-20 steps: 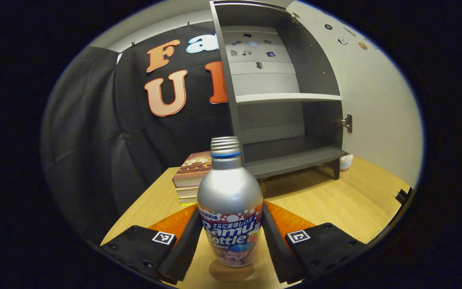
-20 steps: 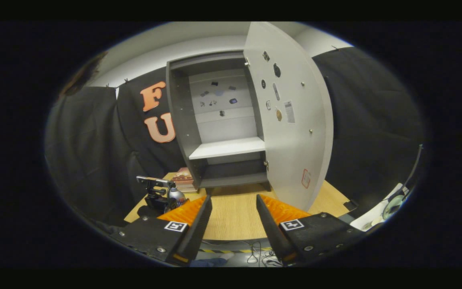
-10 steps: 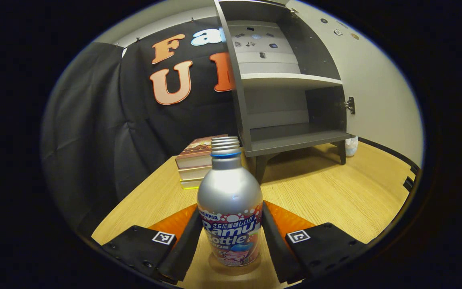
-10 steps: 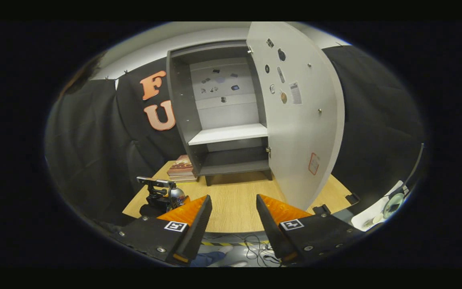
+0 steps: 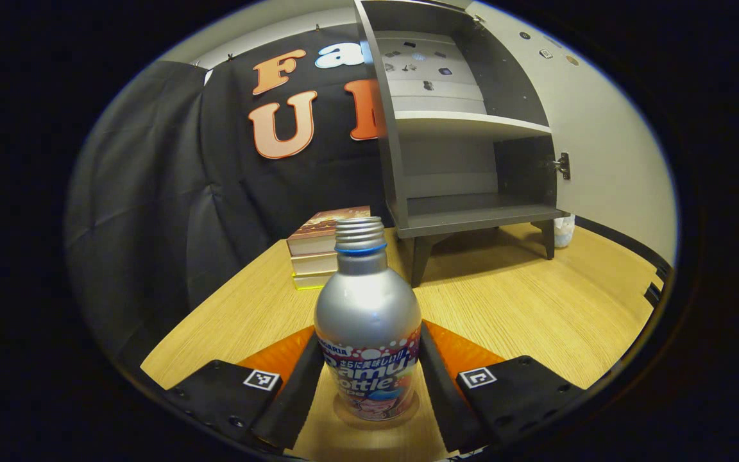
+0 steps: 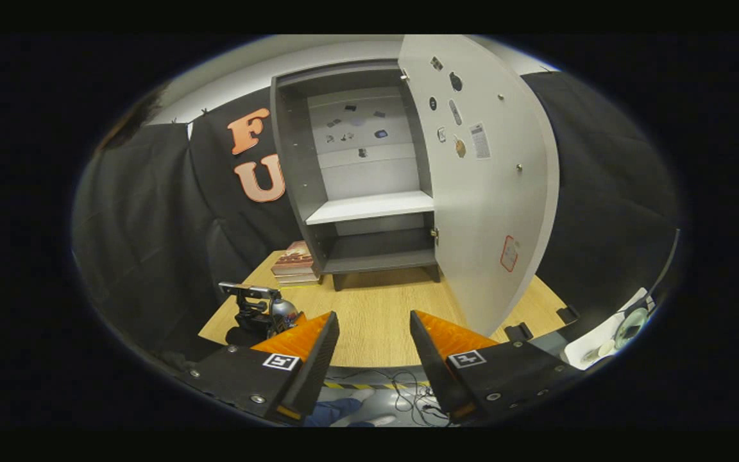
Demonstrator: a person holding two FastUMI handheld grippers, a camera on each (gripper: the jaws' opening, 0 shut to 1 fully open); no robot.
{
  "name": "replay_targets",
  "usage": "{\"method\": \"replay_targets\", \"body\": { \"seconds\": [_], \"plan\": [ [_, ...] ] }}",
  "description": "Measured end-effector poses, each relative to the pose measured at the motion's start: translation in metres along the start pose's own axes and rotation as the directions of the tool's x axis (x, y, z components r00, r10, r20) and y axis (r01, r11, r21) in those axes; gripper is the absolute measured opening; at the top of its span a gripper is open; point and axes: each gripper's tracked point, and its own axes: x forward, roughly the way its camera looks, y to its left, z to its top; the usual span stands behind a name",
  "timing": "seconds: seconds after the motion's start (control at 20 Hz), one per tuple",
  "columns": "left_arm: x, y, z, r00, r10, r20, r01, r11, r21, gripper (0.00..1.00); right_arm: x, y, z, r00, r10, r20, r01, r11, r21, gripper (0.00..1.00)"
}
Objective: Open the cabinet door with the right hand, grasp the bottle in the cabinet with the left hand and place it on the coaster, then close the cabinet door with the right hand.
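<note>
Glossy metal bottle [image 5: 367, 314] with printed label, matt wood-grain table [image 5: 523, 314], smooth matt, perhaps laminate, cabinet [image 5: 466, 135].

black gripper [image 5: 367, 385] bodies, square markers, screws

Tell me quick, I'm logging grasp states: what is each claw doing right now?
Left claw: shut on the bottle, which stands upright at the table.
Right claw: open, holding nothing.

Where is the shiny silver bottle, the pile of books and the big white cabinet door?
Silver metal bottle [image 5: 367, 308], left gripper view, its rounded shoulder.
Stack of books [image 5: 318, 247], left gripper view, front edge.
White cabinet door [image 6: 485, 205], right gripper view, inner face.
</note>
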Motion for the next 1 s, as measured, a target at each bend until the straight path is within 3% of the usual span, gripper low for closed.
{"method": "replay_targets", "body": {
  "seconds": [0.6,1.0],
  "plan": [
    [-0.017,0.002,-0.005,0.999,0.03,-0.031,-0.03,0.999,-0.02,0.92,-0.01,-0.006,-0.003,1.0,0.018,-0.017,-0.017,1.0,0.006,0.7],
    [-0.039,0.006,0.038,0.998,0.032,0.046,-0.032,0.999,0.001,0.93,-0.022,-0.013,0.001,0.999,0.032,0.022,-0.033,0.999,0.039,0.7]
  ]
}}
